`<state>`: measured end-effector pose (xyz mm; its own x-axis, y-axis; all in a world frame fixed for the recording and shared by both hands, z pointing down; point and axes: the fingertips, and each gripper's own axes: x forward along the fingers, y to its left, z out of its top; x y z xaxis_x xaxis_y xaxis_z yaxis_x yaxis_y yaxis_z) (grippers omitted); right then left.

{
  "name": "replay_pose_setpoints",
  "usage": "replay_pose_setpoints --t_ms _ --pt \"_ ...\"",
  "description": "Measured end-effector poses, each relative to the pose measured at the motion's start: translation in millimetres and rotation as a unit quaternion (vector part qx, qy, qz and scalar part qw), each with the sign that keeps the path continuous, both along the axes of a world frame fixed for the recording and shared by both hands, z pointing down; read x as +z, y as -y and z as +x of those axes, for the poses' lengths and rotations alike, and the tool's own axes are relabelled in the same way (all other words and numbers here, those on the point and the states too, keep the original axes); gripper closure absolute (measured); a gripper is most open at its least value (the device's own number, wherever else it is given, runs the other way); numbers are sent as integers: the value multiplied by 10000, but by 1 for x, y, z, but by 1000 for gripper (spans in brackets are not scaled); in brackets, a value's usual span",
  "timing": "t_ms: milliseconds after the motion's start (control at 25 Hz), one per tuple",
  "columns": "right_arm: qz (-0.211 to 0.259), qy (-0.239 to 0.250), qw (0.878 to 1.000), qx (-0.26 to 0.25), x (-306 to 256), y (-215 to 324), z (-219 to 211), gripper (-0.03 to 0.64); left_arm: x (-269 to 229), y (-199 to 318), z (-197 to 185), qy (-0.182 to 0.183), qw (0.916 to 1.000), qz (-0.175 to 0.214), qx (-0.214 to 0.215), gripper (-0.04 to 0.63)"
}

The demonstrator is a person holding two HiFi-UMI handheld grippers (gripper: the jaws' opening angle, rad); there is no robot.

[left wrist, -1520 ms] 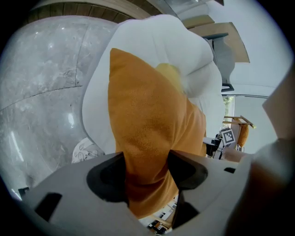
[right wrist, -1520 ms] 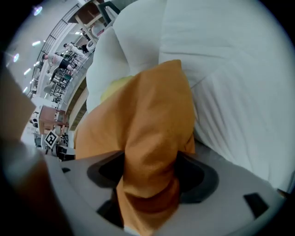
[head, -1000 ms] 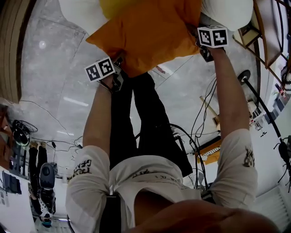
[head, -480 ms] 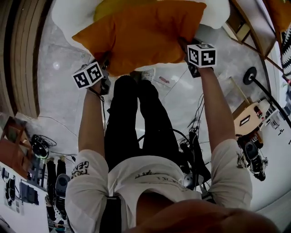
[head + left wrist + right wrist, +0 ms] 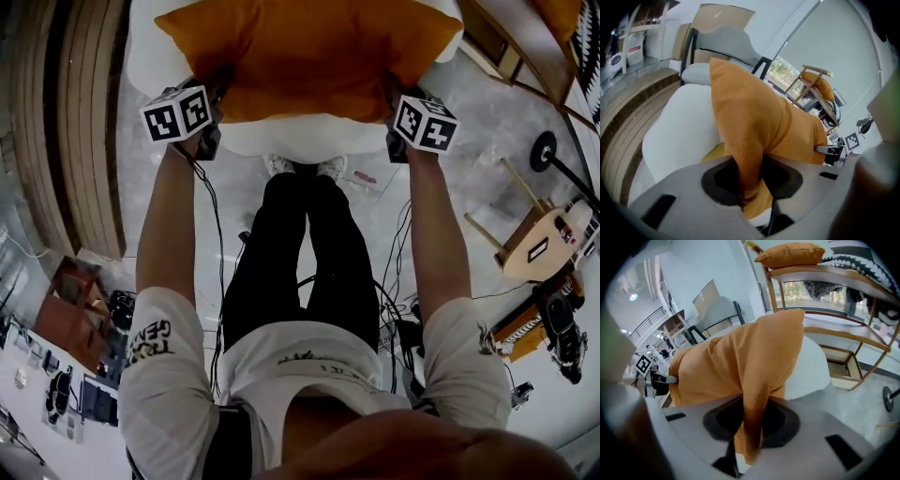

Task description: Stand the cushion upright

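Head view has us holding the cushion (image 5: 300,56) between both tools, the left gripper (image 5: 208,117) at its left edge and the right gripper (image 5: 394,117) at its right edge, arms stretched out ahead. It spans the gap between them, over a white seat (image 5: 291,139); we cannot tell whether it rests on the seat. Left gripper view shows those jaws nearly together, clamped on a fold of orange fabric, with the cushion's body rising away from them and a yellow patch (image 5: 712,152) just below it against the seat. Right gripper view shows the same on the other side: jaws pinched on a narrow fold of the cushion, the rest standing up beyond them. Behind it a wooden shelf (image 5: 825,273) carries a second orange cushion (image 5: 790,254) on its top board, beside a black-and-white patterned piece (image 5: 862,261).
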<state>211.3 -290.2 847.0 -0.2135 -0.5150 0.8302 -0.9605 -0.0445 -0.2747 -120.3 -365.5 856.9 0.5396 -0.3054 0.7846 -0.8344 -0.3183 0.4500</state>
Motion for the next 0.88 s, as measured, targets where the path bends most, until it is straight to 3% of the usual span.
replay_pose_setpoints --t_ms 240,360,640,880 --pt "130 -262 9988 392 13 12 12 518 -6 66 29 348 9954 517 721 463" --pt "268 -360 9983 373 20 28 18 520 0 87 37 437 9937 683 777 462" --pt "308 -585 9978 97 42 42 15 529 32 105 38 964 9875 677 1046 462" --pt "210 -756 9969 -95 54 42 12 528 43 106 36 994 9863 799 1047 457"
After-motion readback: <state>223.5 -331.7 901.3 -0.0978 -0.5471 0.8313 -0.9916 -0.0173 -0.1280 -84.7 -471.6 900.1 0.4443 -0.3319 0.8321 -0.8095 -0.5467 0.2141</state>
